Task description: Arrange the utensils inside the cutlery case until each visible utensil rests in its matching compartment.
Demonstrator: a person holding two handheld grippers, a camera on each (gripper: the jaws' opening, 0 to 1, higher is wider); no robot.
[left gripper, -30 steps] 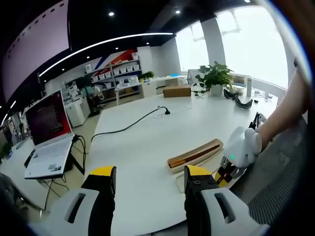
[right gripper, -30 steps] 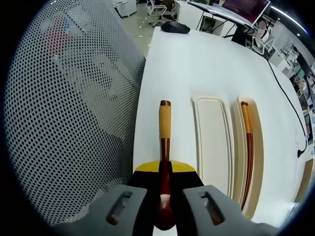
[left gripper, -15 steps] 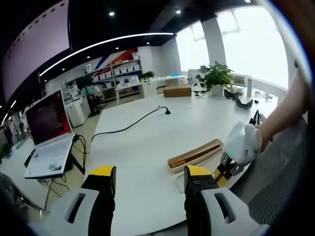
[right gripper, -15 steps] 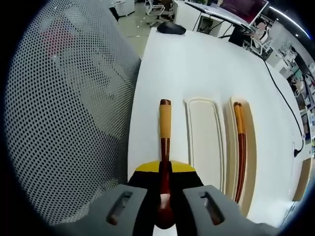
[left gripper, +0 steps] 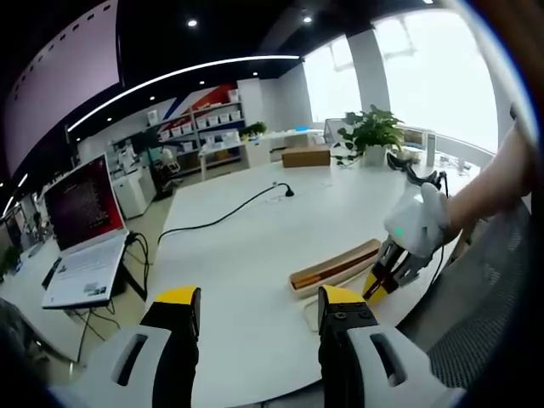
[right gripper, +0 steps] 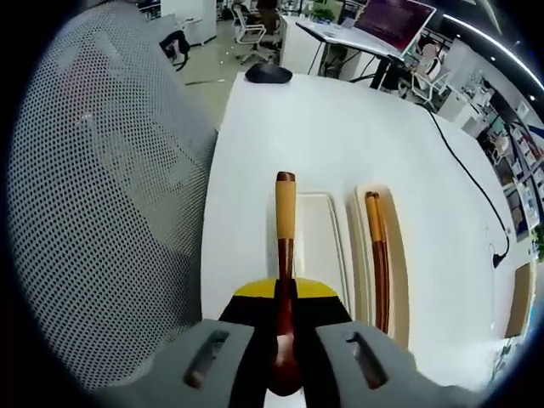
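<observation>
A broad white table (left gripper: 255,246) takes up most of the room in the left gripper view, with a mesh chair back (right gripper: 93,204) pressed up along its near edge, filling the nine o'clock side of the right gripper view. An open laptop (left gripper: 81,234) with a dark red screen sits at nine o'clock in the left gripper view, on a separate desk beside the table, and a potted plant (left gripper: 372,132) stands on the table's far end at about two o'clock. A black cable (left gripper: 225,217) snakes across the tabletop towards the middle.

The cutlery case (right gripper: 340,255) lies near the table's edge – pale, with long parallel compartments. In the right gripper view, one compartment at about three o'clock holds a pair of chopsticks (right gripper: 378,255) with tan ends and dark shafts, lying lengthwise inside it. The neighbouring compartment just beside it, towards the centre, looks bare. In the left gripper view the case (left gripper: 336,268) sits at four o'clock, its chopstick side facing away.

The right gripper (right gripper: 285,340) is clamped on a wooden utensil (right gripper: 285,246) – dark handle between the jaws, tan end pointing to twelve o'clock, held above the table and overlapping the bare compartment's near edge. A gloved hand (left gripper: 416,225) carries that gripper (left gripper: 387,276) at three o'clock in the left gripper view.

The left gripper (left gripper: 255,314) has its jaws spread wide with nothing between them, raised over the table's near edge.
</observation>
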